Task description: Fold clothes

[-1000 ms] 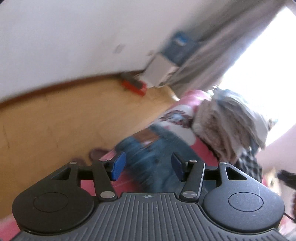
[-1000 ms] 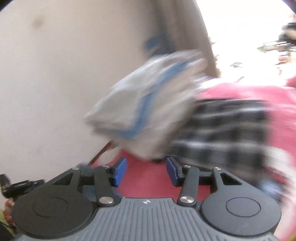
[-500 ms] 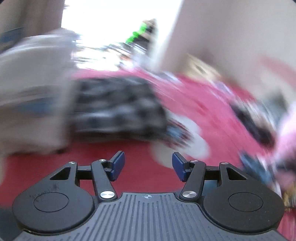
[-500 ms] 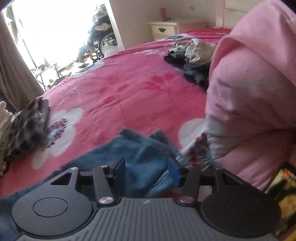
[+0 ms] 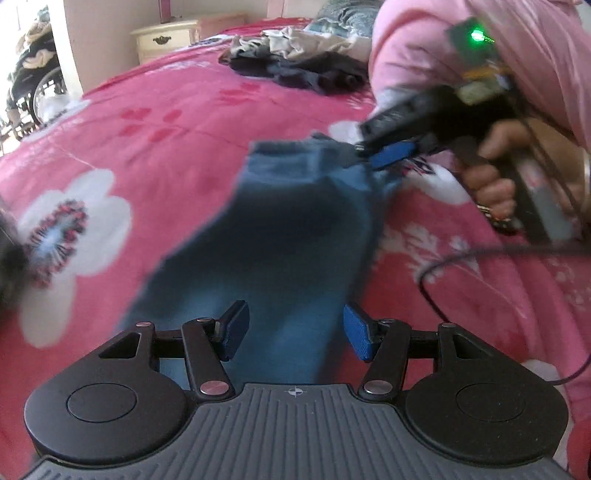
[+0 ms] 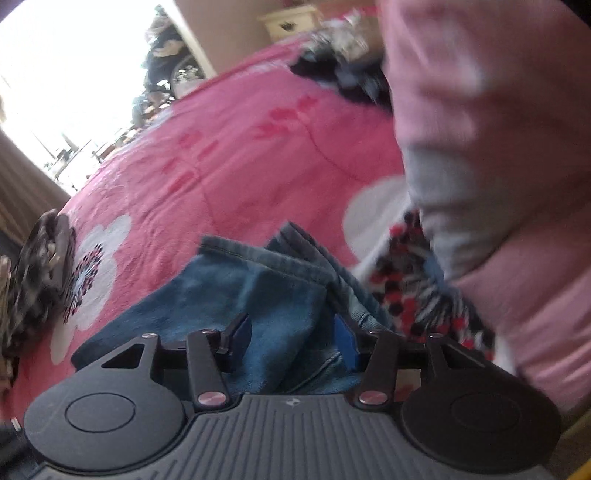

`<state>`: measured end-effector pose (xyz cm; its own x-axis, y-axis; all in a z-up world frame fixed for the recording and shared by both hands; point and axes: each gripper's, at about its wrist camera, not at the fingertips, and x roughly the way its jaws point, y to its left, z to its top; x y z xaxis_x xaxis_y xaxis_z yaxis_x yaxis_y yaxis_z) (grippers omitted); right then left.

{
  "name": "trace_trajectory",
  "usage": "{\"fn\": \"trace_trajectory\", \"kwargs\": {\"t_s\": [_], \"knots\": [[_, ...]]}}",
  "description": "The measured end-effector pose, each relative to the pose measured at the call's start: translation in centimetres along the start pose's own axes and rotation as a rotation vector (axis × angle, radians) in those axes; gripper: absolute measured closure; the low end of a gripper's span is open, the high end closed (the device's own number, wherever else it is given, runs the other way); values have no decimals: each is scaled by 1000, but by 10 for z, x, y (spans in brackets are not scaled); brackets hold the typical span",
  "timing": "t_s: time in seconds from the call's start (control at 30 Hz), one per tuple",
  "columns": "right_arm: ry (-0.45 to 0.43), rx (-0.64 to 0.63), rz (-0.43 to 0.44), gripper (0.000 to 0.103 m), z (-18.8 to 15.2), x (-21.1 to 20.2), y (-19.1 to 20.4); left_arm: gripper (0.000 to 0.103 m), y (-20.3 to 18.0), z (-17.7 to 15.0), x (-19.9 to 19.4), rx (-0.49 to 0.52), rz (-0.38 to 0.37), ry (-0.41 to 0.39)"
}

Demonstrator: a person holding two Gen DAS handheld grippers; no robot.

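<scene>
Broadly, a pink flowered bedspread [image 5: 177,110] fills the scene, with a dark heap of unsorted clothes [image 5: 295,70] at its far side and a cream nightstand [image 5: 166,35] beyond. A pair of blue jeans [image 5: 280,236] lies lengthwise down the middle of the bed, one end far, the other running near under the left camera. A person in a pink top [image 5: 517,55] leans in from the right.

The step in hand looks like taking hold of the jeans to start a fold. The right gripper [image 6: 291,338] sits at the far, bunched end, its jaws closing around a ridge of denim, not yet clearly pinching it. The left gripper [image 5: 293,334] hovers over the near part, jaws about half open, holding nothing.

Next, each likely needs a firm pinch on an edge before lifting.
</scene>
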<state>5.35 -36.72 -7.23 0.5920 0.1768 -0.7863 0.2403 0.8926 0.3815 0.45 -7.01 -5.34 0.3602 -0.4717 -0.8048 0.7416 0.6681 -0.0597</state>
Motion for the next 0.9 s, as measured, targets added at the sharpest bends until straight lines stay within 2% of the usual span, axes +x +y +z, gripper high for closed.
{"fn": "trace_trajectory", "kwargs": {"t_s": [0.03,0.17,0.27,0.33,0.43,0.53,0.6,0.7,0.83,0.9], "knots": [[-10,19,5,57,-1,2,-3,46,-1,-4,2,-14,-4,-5],[-62,52,21,96,-7,3,-5,46,5,-14,-2,-62,-24,4],[-123,28,31,100,-12,-9,-2,46,14,-14,-15,-81,6,-8],[-182,-6,70,101,-15,-24,4,46,24,-13,-22,-127,28,-24],[-246,-48,194,101,-21,-50,13,46,42,-14,-38,-210,62,-49],[-233,-154,348,101,-29,-76,30,46,63,-15,-54,-268,131,-84],[-196,-249,493,101,-40,-96,43,46,76,-15,-63,-292,187,-112],[-66,-397,697,101,-62,-118,66,46,97,-18,-80,-316,273,-164],[224,-603,969,101,-100,-135,100,46,118,-27,-94,-381,332,-194],[405,-696,1061,101,-117,-136,112,46,122,-30,-99,-390,347,-206]]}}
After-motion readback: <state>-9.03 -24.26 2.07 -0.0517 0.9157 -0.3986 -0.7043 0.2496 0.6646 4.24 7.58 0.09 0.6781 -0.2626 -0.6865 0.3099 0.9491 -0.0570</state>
